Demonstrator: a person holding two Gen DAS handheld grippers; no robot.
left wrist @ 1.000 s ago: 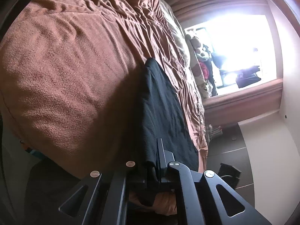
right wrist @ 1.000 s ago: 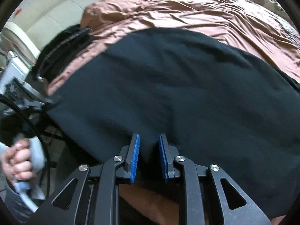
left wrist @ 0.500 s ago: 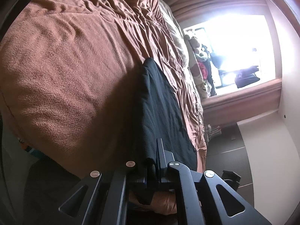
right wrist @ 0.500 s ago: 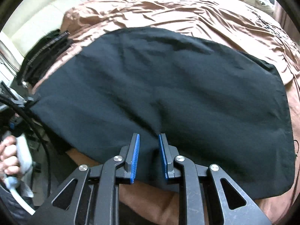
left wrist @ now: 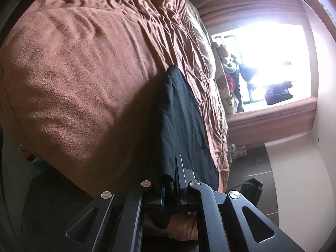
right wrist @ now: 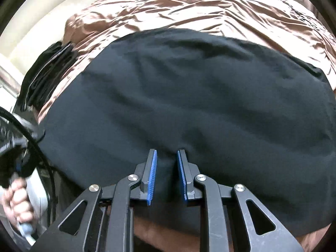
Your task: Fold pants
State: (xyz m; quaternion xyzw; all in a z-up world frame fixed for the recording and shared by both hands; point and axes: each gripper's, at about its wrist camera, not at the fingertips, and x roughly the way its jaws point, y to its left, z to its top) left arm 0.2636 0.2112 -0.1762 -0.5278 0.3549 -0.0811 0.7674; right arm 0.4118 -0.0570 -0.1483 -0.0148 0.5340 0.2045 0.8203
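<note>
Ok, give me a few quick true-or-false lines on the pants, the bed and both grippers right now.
1. The black pants lie on a brown bedspread. True.
2. The left gripper is empty. False: its jaws pinch an edge of the pants.
3. The right gripper has black fabric between its blue pads. True.
4. The pants hang from a hanger. False: they are spread over the bed.
5. Another dark garment lies near the bed's far corner. True.

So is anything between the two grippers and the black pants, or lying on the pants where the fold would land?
Nothing visible. The left gripper is shut on an edge of the pants, and the right gripper has pants cloth between its jaws. The spread pants lie bare on the brown bedspread; the dark folded pile sits beside them.
</note>
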